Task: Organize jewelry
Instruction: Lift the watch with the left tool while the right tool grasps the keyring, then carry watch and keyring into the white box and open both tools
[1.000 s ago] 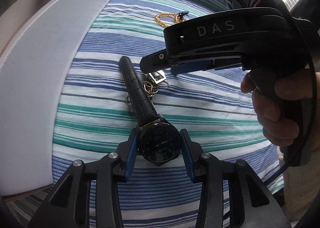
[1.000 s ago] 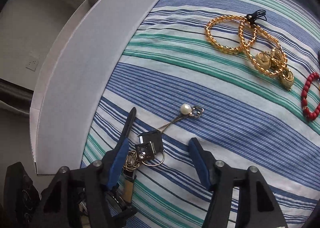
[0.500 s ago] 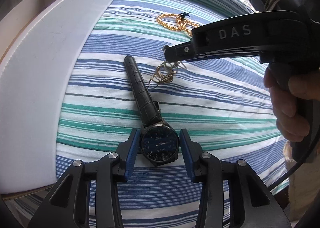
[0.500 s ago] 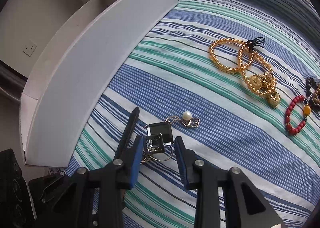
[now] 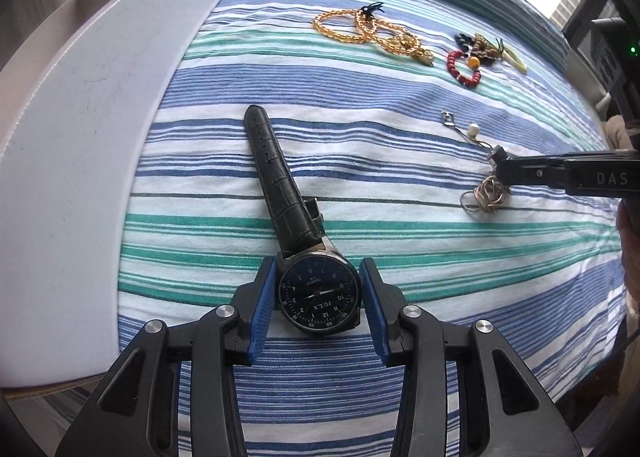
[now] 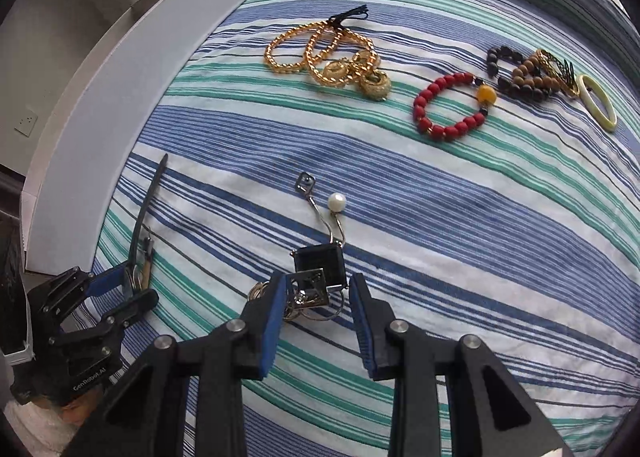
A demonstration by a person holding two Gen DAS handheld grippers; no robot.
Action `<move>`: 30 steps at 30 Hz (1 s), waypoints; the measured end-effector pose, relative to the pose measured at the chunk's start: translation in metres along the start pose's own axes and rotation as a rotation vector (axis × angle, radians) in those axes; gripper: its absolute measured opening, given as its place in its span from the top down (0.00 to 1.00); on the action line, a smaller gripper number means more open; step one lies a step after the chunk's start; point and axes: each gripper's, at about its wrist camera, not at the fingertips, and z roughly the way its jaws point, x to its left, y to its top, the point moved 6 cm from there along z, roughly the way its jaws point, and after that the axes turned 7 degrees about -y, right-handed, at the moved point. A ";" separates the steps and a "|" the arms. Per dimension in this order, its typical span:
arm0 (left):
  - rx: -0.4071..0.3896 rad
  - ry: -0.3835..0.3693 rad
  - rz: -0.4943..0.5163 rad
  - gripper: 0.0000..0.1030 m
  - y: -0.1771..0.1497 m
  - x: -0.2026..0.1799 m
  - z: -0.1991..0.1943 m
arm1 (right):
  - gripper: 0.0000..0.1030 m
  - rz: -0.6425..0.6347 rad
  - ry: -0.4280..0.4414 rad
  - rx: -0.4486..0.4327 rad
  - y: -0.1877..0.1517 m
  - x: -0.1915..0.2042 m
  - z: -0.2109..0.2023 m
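Note:
A black watch [image 5: 318, 297] with a leather strap lies on the striped cloth [image 5: 380, 129]. My left gripper [image 5: 319, 301] is shut on its case; it also shows in the right wrist view [image 6: 120, 289]. My right gripper [image 6: 318, 297] is closed on a cluster of square pendant earrings and gold rings [image 6: 314, 281], with a pearl drop [image 6: 337, 201] trailing ahead. In the left wrist view the cluster [image 5: 488, 195] hangs under the right gripper's tip [image 5: 500, 165].
A white box [image 5: 80, 129] lies along the left edge. Gold bead chains [image 6: 328, 57], a red bead bracelet [image 6: 448, 105], brown beads [image 6: 520, 73] and a pale bangle [image 6: 598, 103] lie at the far side.
My right gripper closed on the earring cluster and dragged it right, away from the watch strap. My left gripper stayed on the watch.

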 end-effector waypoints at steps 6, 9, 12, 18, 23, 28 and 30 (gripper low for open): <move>0.013 0.034 -0.019 0.41 0.000 -0.002 -0.002 | 0.28 0.195 0.095 -0.014 -0.011 -0.023 -0.010; 0.018 0.060 -0.018 0.41 -0.001 -0.003 0.000 | 0.28 0.205 0.081 -0.003 -0.010 -0.017 -0.007; 0.009 0.112 0.016 0.45 -0.002 -0.007 0.004 | 0.28 0.163 0.035 0.016 -0.012 0.001 0.004; 0.008 0.076 -0.011 0.64 0.002 -0.005 0.000 | 0.69 0.050 -0.179 -0.032 -0.008 0.014 0.012; -0.022 0.024 -0.020 0.64 0.008 -0.009 -0.021 | 0.68 0.071 -0.114 -0.016 -0.010 0.013 -0.001; -0.070 -0.025 -0.019 0.64 0.021 -0.014 -0.058 | 0.68 0.050 -0.075 -0.066 -0.003 0.022 -0.033; -0.086 -0.036 -0.016 0.64 0.027 -0.014 -0.074 | 0.68 0.035 -0.068 -0.086 0.002 0.028 -0.044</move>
